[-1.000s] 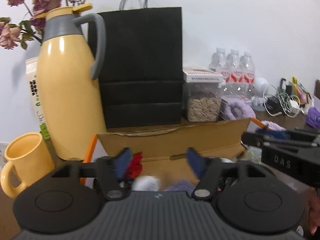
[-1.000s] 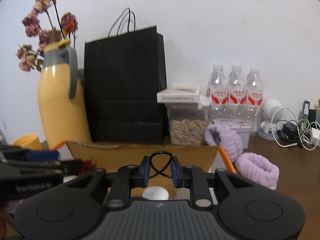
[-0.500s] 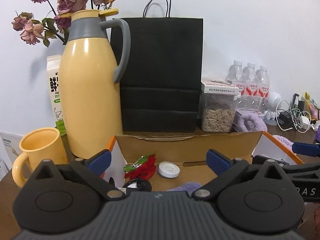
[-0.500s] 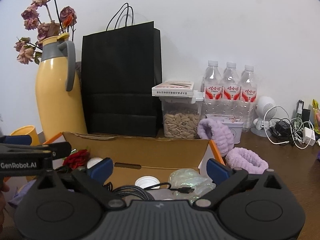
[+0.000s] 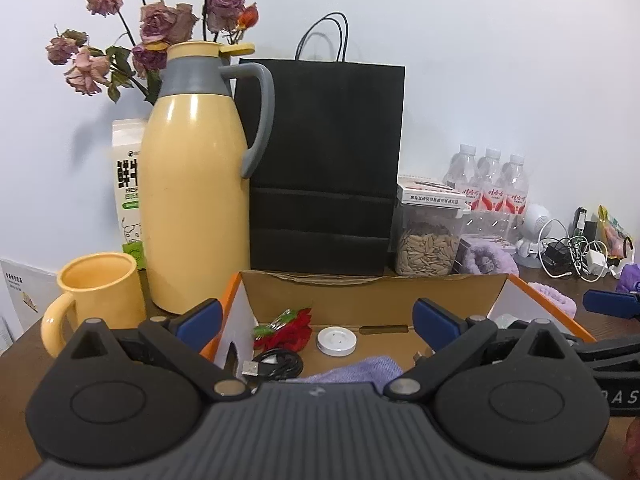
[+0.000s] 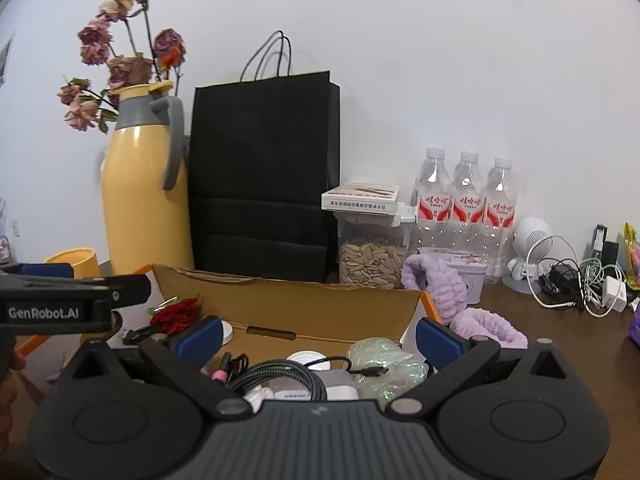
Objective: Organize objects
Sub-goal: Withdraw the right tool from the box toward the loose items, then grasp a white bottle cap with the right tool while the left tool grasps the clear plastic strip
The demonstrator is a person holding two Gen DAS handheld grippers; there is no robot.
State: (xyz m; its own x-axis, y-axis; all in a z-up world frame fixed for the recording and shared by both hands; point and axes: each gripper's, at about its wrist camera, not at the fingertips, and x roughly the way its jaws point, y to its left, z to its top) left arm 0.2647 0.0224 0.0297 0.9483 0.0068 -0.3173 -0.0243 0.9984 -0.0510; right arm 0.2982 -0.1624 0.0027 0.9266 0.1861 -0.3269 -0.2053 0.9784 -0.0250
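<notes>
Box (image 5: 372, 292), cardboard w/ orange-edged flaps, sits open on the tabletop (image 6: 568, 340) just in front of the black bag (image 5: 324, 168), and it's full of small stuff. Left view: red flower (image 5: 290, 330) by the back-left corner, white disc (image 5: 337, 341) next to it, black USB cable (image 5: 276, 364) coiled nearer, purple cloth (image 5: 360, 370) at the near edge. Right view: braided cable (image 6: 280, 376) lying over a white charger (image 6: 336, 384), crinkly clear wrap (image 6: 384, 364) at the right end, second white disc (image 6: 308, 358) behind the cable. Left tool (image 5: 316, 318) is spread wide over the box's left half, nothing between its blue pads (image 5: 200, 318); its jaws have just been opening. Right tool (image 6: 318, 334) also spread wide over the right half, pads clear of the cable below; jaws just opened too, nothing pinched. Each tool shows at the edge of the other's view. Around the box: yellow jug (image 5: 196, 204) and yellow mug (image 5: 96, 292) to the left, milk carton (image 5: 128, 184) and dried roses (image 5: 160, 28) behind the jug, seed jar (image 6: 372, 256) w/ a small carton on top, three water bottles (image 6: 466, 196), purple scrunchies (image 6: 464, 308), a tangle of chargers (image 6: 580, 284) far right.
</notes>
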